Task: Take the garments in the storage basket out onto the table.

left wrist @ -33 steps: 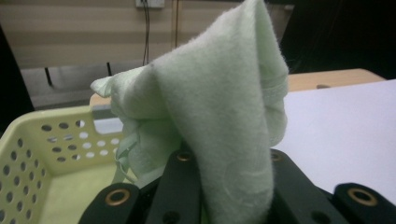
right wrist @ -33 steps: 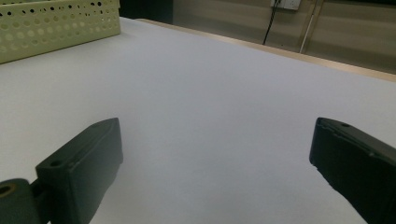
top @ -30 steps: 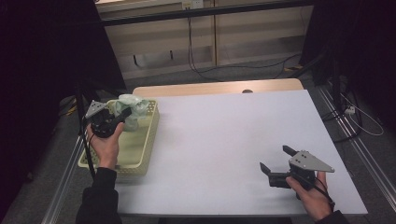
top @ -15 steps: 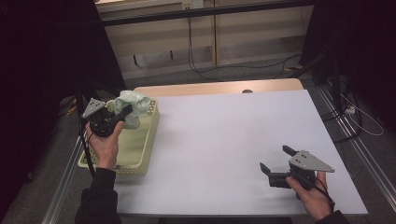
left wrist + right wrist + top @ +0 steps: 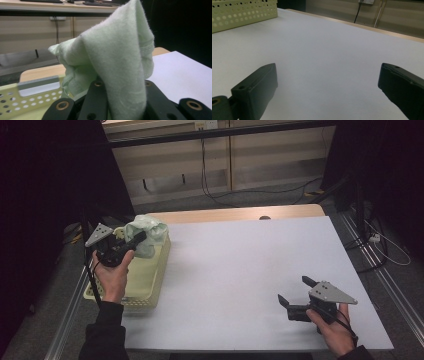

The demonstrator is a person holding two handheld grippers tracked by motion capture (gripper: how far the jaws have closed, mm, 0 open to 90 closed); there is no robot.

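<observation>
Cloth (image 5: 146,234) is what I've got, pale green and fleecy, bunched up in my left gripper (image 5: 134,240) over the far end of the yellow basket (image 5: 150,290). Jaws are pinched tight on a fold near the middle, so the rest flops around the tips in a peak; in the left gripper view the fabric (image 5: 117,57) drapes right over both jaws and hides the pads. Grabbing a fold instead of an edge makes sense bc it's a crumpled heap in a bin, no clean corner to go for. Basket sits at the left edge of the white table (image 5: 240,270), w/ its perforated wall (image 5: 242,15) facing the open middle.

My right gripper (image 5: 296,294) rests low near the front right corner, jaws spread wide w/ nothing btwn them, just bare tabletop ahead. I'd guess it's parked there to leave room for laying the cloth out, and to be ready to catch a corner once it's down.
</observation>
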